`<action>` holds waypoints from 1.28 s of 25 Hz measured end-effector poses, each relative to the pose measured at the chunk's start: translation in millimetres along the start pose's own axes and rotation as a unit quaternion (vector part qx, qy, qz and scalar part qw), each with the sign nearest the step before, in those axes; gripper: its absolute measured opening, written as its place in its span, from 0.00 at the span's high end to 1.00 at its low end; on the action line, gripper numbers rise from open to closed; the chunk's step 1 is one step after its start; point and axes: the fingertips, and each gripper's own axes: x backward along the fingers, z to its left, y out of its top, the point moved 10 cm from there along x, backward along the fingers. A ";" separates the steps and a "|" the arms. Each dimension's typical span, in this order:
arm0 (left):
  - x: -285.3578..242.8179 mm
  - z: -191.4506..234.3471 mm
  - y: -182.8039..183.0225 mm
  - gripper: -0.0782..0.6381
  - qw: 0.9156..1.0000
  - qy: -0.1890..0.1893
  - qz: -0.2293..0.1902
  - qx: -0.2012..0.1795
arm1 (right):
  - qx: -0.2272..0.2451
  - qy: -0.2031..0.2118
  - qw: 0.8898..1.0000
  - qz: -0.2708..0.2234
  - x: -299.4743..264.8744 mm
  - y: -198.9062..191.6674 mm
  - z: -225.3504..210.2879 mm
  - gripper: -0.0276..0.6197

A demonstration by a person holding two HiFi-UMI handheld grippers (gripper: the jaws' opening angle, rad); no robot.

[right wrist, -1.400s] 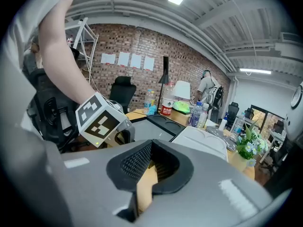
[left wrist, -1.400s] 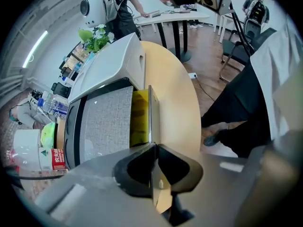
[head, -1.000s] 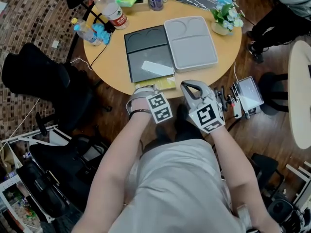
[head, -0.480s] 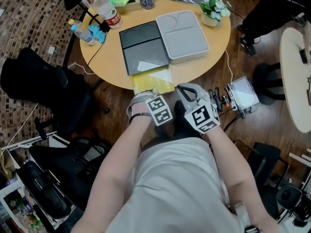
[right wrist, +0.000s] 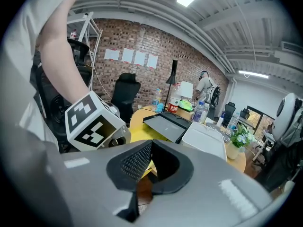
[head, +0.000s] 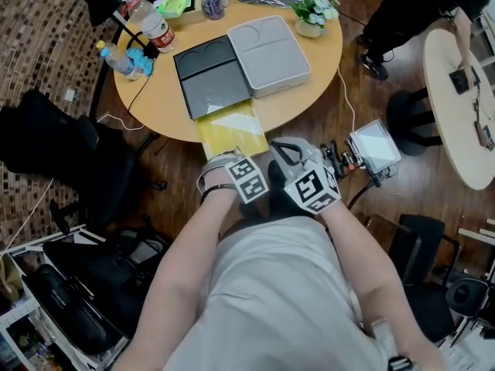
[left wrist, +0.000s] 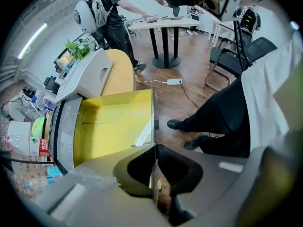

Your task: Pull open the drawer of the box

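Note:
A black box [head: 210,68] lies on the round wooden table [head: 155,110], with a grey box [head: 267,54] beside it. Its yellow drawer [head: 229,128] sticks out over the table's near edge, towards me. My left gripper [head: 232,155] points steeply down at the drawer's front. In the left gripper view the jaws [left wrist: 154,148] are shut on the thin front wall of the drawer [left wrist: 113,126]. My right gripper [head: 282,147] hovers just right of the drawer, shut with nothing in it. The right gripper view shows its closed jaws [right wrist: 151,143], the drawer [right wrist: 142,134] and the black box [right wrist: 165,124] beyond.
Bottles [head: 155,23] and a potted plant [head: 309,10] stand at the table's far side. A black office chair [head: 69,153] is on the left. A device on a stand [head: 371,149] sits by my right gripper, and a second table [head: 456,114] is further right.
The yellow drawer has slid much further out of the black box towards me. Both grippers have drawn back from the table, the left one with the drawer's front in it.

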 end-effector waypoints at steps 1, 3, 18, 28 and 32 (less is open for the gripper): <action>-0.8 -2.2 0.5 0.86 1.000 0.000 -0.001 0.000 | 0.000 -0.001 1.000 0.001 1.6 -0.2 0.5 0.95; -1.8 -3.7 -0.4 0.86 1.000 0.002 -0.001 0.000 | -0.001 -0.003 1.000 0.001 2.8 0.6 1.8 0.95; -7.6 -7.7 -4.7 0.84 0.999 0.025 -0.039 -0.018 | -0.003 -0.035 0.999 0.009 19.6 8.9 12.6 0.95; 61.0 -17.5 -47.9 0.80 0.976 0.107 -0.184 0.055 | -0.013 -0.079 0.997 0.009 59.2 11.8 17.8 0.95; 92.1 -31.3 -68.4 0.88 0.945 0.105 -0.279 0.132 | 0.008 -0.072 0.997 0.024 72.1 13.3 25.2 0.95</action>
